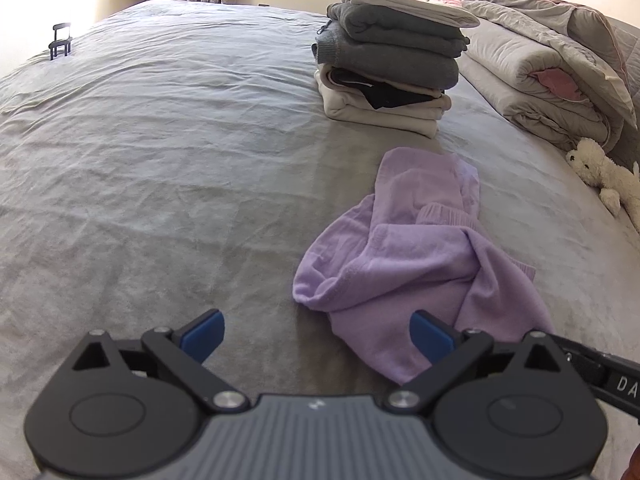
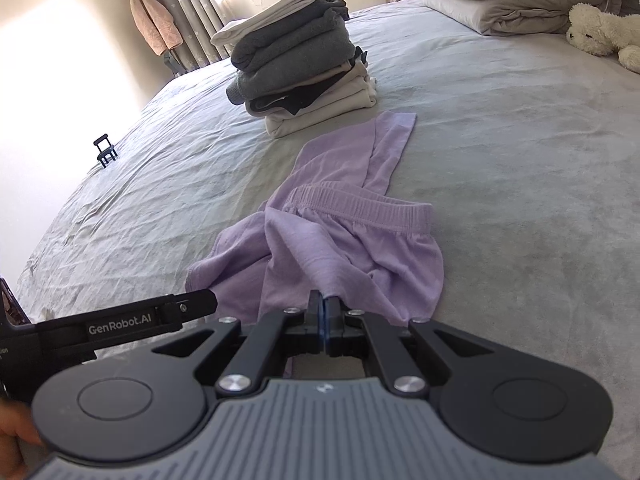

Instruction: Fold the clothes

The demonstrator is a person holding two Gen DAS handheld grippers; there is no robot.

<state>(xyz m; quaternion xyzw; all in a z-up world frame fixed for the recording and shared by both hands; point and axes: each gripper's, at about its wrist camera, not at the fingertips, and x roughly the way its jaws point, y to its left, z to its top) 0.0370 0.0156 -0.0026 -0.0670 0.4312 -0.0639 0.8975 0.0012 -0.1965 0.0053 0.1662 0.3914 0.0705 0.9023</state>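
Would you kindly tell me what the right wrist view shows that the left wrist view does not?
Only the right wrist view: the right gripper shut on the purple shorts' near edge, their waistband in full, and a pink garment hanging by the curtain.

Only the left wrist view: the left gripper open, its pads clear of the cloth.

Both: the shorts, the folded stack, the plush toy, the rolled quilt and the small black stand.

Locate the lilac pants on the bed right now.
The lilac pants lie crumpled on the grey bedsheet, just in front of the stack of folded clothes; the right gripper is shut on their near edge.
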